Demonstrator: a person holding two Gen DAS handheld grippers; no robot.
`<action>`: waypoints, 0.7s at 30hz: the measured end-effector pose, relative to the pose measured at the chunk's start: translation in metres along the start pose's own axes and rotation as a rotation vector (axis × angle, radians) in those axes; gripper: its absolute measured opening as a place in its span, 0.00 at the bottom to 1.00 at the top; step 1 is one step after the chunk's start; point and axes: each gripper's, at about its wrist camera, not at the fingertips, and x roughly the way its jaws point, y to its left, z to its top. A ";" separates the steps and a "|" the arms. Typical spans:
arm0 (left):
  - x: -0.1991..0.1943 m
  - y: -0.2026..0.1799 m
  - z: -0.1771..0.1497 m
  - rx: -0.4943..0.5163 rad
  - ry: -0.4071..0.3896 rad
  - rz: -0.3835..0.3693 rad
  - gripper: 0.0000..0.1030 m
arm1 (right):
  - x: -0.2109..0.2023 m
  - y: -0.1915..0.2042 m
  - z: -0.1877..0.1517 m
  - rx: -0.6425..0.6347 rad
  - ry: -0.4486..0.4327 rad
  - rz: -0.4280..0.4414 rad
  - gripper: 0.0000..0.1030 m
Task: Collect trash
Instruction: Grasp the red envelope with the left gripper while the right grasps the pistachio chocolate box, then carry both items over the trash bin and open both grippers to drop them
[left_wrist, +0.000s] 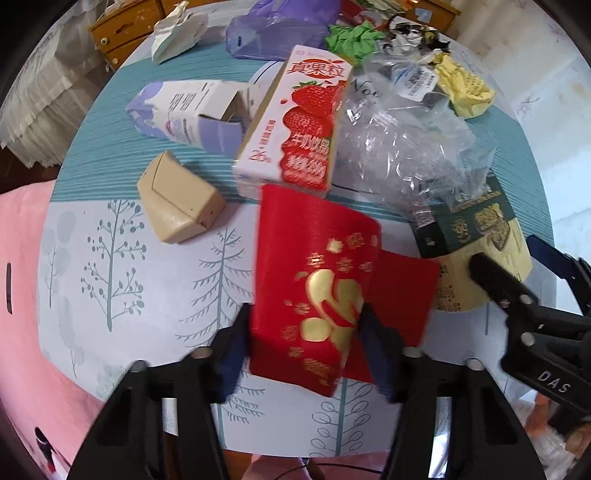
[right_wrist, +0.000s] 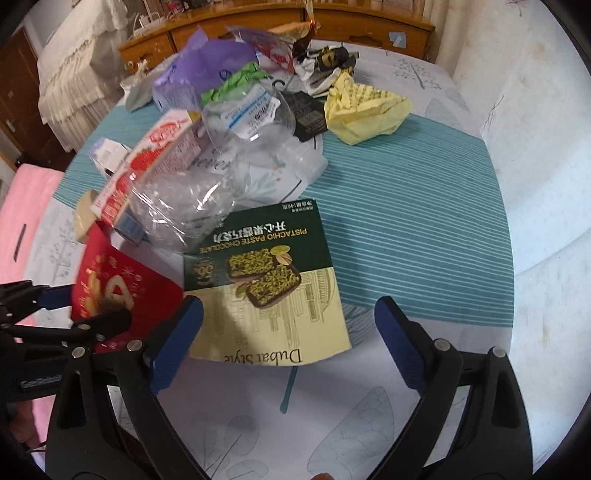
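Table: it is carrying a teal-striped and tree-printed cloth, and the trash is lying spread over its middle and far side.
Clear plastic bag: it is sitting crumpled at the centre of the heap, overlapping the far end of the chocolate box and leaning against the milk carton.
Pistachio chocolate box: it is lying flat, its near edge reaching in between the right gripper's fingers.
Strawberry milk carton: it is lying on its side, its near end just beyond the envelope's far end.
Other trash: a purple-and-white carton is lying open-ended to the left, a beige block nearer, crumpled yellow paper at the far right – all untouched.
Red envelope: it is being held up in the left gripper, its flap hanging open to the right; whether its far end is clear of the cloth I cannot tell.
Left gripper: its fingers are clamping the envelope's lower sides.
Right gripper: its jaws are standing wide apart and empty, hovering low over the near end of the chocolate box.
Step in hand: judging by this, one piece is being picked up while most is waiting – early in the job.
Next move: the envelope probably needs carrying to a bin, which is not in view; the right gripper would need to lower and close on the box's edge.
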 end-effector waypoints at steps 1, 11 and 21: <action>-0.001 -0.001 -0.001 0.000 0.002 -0.015 0.48 | 0.002 0.000 0.000 0.002 -0.001 0.014 0.93; -0.018 -0.005 -0.010 0.032 -0.037 -0.007 0.35 | 0.014 0.017 0.001 -0.026 0.033 0.028 0.95; -0.058 0.031 -0.038 -0.001 -0.082 -0.035 0.32 | 0.018 0.031 -0.015 -0.007 0.054 -0.039 0.89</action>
